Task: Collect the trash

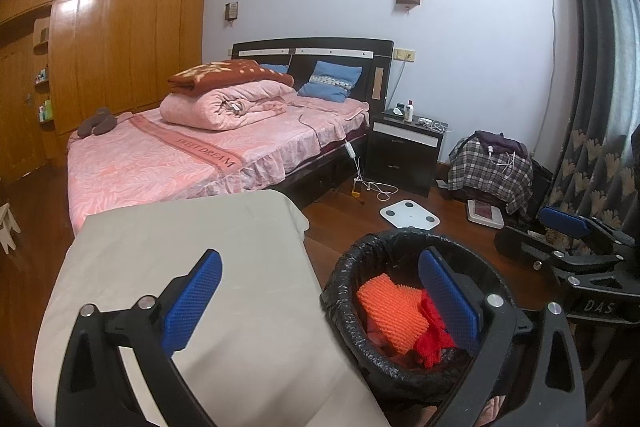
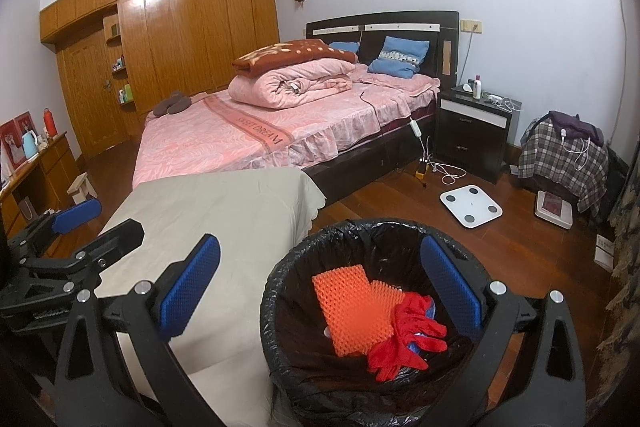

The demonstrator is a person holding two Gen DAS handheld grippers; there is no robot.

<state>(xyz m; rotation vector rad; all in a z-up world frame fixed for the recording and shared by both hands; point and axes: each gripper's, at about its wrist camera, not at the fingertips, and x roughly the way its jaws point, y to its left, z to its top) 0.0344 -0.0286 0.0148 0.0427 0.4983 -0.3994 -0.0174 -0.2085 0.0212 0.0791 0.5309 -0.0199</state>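
Note:
A trash bin lined with a black bag [image 1: 348,267] [image 2: 280,291] stands on the wooden floor beside a cloth-covered table. Inside lie orange textured pieces [image 1: 390,311] [image 2: 348,307] and a red glove-like item [image 1: 434,337] [image 2: 404,339]. My left gripper [image 1: 320,295] is open and empty, held above the table edge and the bin. My right gripper [image 2: 320,287] is open and empty, above the bin and the table edge. The right gripper shows at the right of the left wrist view [image 1: 576,239]; the left gripper shows at the left of the right wrist view [image 2: 76,227].
A table under a beige cloth [image 1: 180,259] [image 2: 224,211] stands left of the bin. Behind it is a bed with pink bedding [image 1: 192,155] [image 2: 280,131]. A white scale [image 1: 408,213] [image 2: 470,205], cables, a black nightstand [image 1: 404,151] and a plaid-covered seat [image 1: 492,167] are on the right.

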